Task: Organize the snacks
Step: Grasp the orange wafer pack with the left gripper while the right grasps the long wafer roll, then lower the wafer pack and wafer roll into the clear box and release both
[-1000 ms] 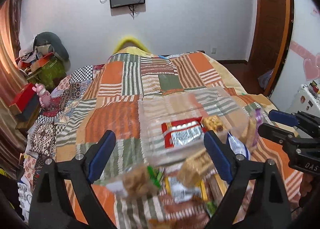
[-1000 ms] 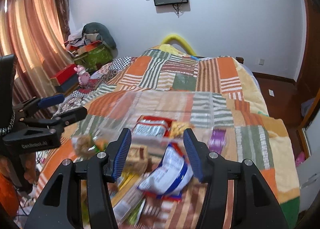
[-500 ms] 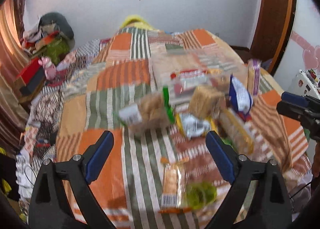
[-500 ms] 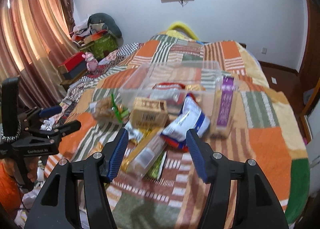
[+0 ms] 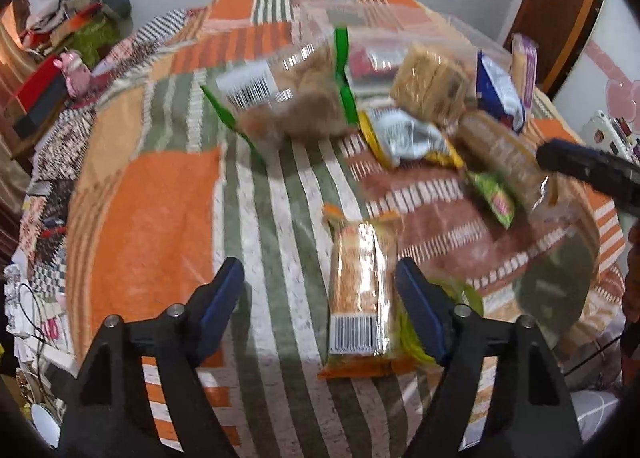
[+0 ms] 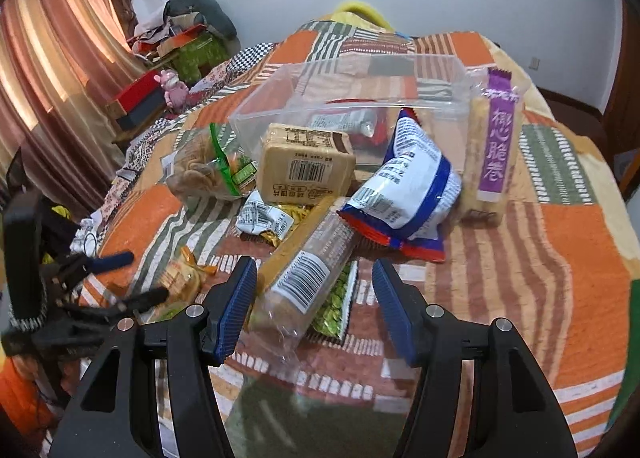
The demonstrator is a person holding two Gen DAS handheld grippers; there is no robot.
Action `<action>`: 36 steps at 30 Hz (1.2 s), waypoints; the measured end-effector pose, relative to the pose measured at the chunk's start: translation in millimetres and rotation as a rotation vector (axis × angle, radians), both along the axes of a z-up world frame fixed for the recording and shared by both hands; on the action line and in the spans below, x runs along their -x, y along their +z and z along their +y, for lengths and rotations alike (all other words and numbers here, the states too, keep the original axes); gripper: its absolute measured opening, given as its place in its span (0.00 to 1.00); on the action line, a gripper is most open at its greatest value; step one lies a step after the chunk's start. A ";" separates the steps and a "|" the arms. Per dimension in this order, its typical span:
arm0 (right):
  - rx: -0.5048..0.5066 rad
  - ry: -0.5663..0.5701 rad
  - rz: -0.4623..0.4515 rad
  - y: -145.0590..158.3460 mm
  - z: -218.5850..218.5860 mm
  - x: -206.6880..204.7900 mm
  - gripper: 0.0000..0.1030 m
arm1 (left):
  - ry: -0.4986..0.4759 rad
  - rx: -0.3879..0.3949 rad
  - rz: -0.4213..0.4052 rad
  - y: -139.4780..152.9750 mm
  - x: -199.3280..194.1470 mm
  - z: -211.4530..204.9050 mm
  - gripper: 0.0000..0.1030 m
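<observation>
Snack packets lie heaped on a patchwork quilt in front of a clear plastic box [image 6: 360, 73] that holds a red and white packet [image 6: 348, 123]. My left gripper [image 5: 320, 306] hangs low over an orange cracker packet [image 5: 360, 290]. Its jaws are closing with the packet between them, near the right finger and untouched by the pads. My right gripper [image 6: 316, 302] is open around the near end of a long clear biscuit sleeve [image 6: 308, 270]. A tan biscuit pack [image 6: 304, 165], a blue and white bag [image 6: 408, 185] and a purple-labelled pack [image 6: 496, 145] lean by the box.
A clear bag with green trim [image 6: 200, 169] and a small silver packet [image 6: 264, 217] lie left of the pile, a green packet [image 6: 336, 310] under the sleeve. Boxes and a pink toy [image 6: 174, 87] crowd the bed's left side. A wooden door [image 5: 560, 17] stands at the right.
Both grippers have dropped and tilted down toward the snack pile. The left jaws have narrowed, and the orange packet now lies between them. The biscuit sleeve now lies between the right fingers.
</observation>
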State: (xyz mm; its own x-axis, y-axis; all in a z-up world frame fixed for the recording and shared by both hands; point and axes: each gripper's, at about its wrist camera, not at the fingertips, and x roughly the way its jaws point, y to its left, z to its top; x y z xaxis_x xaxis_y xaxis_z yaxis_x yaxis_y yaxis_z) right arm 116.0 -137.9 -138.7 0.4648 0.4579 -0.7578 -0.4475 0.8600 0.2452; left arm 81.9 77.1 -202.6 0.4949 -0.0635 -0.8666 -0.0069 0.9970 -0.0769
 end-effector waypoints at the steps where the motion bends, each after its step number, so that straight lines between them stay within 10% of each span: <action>1: -0.004 0.001 0.008 -0.7 1.7 -1.9 0.55 | -0.007 0.010 0.007 -3.9 0.8 -1.0 0.72; 14: 0.043 0.002 0.055 -18.5 23.7 -18.6 0.55 | -0.004 0.041 0.020 -18.5 -1.2 4.7 0.33; 21: 0.033 -0.025 0.087 -25.7 13.0 -21.6 0.35 | -0.002 0.033 -0.003 -14.1 -6.7 6.0 0.33; 36: -0.015 0.005 -0.011 11.3 3.8 -10.3 0.34 | -0.010 0.008 -0.169 52.2 -27.1 -4.6 0.33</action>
State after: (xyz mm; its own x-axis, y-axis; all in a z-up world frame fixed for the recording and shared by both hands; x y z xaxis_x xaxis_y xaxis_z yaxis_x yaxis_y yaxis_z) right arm 126.3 -134.2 -127.4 0.4704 0.4719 -0.7457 -0.4544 0.8539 0.2537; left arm 108.9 72.6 -150.3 0.6327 -0.0756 -0.7707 0.0165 0.9963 -0.0841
